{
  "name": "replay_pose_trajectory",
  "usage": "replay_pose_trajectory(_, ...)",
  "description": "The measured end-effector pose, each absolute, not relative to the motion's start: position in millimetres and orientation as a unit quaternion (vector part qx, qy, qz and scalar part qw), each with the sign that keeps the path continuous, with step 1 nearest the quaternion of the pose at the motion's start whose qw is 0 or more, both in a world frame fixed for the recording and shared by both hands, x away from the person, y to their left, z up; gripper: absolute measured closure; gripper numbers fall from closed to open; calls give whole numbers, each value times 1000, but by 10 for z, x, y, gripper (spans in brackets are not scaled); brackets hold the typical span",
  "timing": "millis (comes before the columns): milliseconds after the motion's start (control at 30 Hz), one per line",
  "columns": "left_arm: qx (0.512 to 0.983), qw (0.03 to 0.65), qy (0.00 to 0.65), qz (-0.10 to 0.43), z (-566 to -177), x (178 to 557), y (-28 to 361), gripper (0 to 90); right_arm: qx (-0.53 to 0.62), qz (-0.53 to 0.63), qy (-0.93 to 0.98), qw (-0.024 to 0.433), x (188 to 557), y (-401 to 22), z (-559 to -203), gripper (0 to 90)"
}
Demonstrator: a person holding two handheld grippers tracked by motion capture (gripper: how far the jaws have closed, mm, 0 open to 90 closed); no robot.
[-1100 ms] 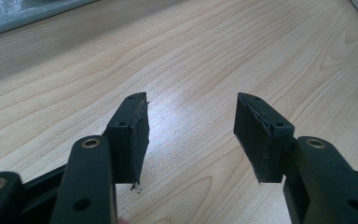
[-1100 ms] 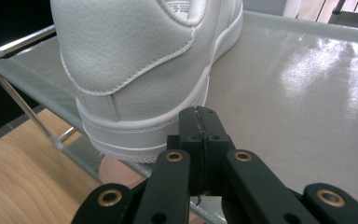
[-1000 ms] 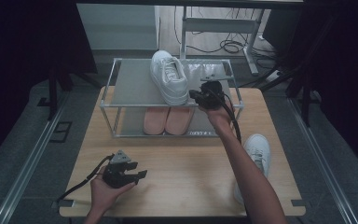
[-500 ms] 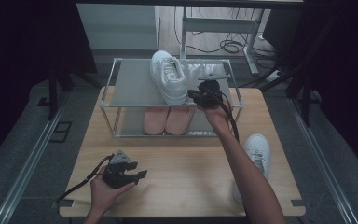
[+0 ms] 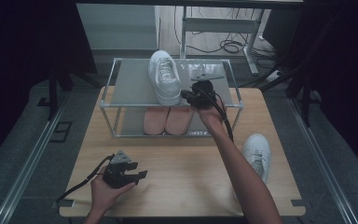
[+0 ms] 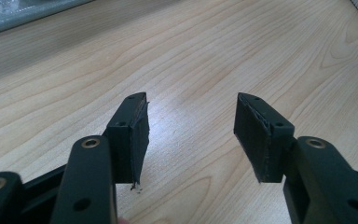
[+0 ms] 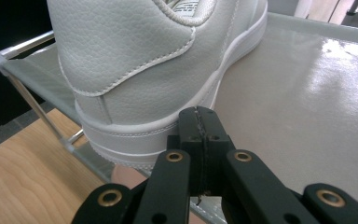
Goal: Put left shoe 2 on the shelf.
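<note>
A white sneaker (image 5: 164, 81) stands on the top shelf of a small metal rack (image 5: 130, 86), its heel toward me; the heel (image 7: 135, 79) looms close in the right gripper view. My right gripper (image 5: 187, 95) (image 7: 199, 122) sits at the shelf's front edge beside that heel, jaws pressed together with nothing between them, its tips at the sole's rim. A second white sneaker (image 5: 257, 154) lies on the wooden table (image 5: 191, 163) at the right. Low at the table's front left, my left gripper (image 5: 140, 176) (image 6: 191, 121) rests open over bare wood.
A pair of pink shoes (image 5: 168, 120) occupies the rack's lower shelf. The shelf's right half (image 7: 303, 93) is bare and glossy. Beyond the table are a desk frame and cables (image 5: 228, 45) on the floor. Dark curtains flank both sides.
</note>
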State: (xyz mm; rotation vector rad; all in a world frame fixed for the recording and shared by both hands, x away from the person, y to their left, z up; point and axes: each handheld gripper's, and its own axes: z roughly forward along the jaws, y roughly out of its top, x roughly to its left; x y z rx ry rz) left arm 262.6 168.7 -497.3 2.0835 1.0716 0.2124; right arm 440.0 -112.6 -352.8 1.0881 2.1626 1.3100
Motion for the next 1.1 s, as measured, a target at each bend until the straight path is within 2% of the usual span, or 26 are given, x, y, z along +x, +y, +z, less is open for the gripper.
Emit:
replay_pose_trajectory(833, 817, 386, 421, 83, -4969, 2621, 1687, 457, 367, 474, 779, 182, 4389, -705, -3520, 897)
replay_pose_trajectory(1100, 816, 388, 420, 86, -4956, 2616, 1703, 457, 366, 471, 781, 184, 4398, -719, -3529, 896)
